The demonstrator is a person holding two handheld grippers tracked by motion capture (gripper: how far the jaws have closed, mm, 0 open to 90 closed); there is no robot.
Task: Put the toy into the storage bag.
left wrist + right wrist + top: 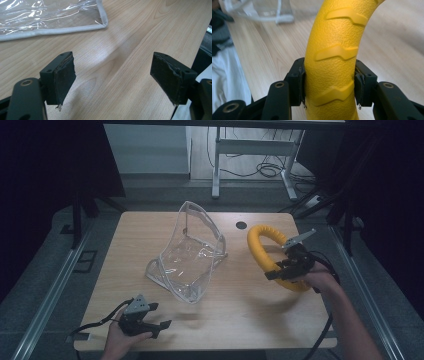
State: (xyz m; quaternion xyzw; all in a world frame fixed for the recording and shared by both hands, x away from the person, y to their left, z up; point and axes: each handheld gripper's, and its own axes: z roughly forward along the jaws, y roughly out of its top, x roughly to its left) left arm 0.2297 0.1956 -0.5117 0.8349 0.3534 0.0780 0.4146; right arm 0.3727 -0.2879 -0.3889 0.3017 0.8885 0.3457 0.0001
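Note:
A thick yellow ring (261, 251) with raised chevron ridges is lifted off the right side of the wooden table (235, 315). My right gripper (284, 269) is shut on its near arc. In the right gripper view both pads press the ring's (332, 62) sides. A clear plastic bag (190, 252) with grey piping stands open at the table's middle. My left gripper (152, 316) rests open near the front left edge. In the left gripper view the gripper (112, 80) has nothing between its wide-apart jaws. The bag's corner (50, 17) lies ahead of it.
A small dark hole (241, 225) sits in the tabletop behind the ring. Desk legs and cables (260, 167) stand on the floor beyond the far edge. Black cables trail from both grippers over the front edge.

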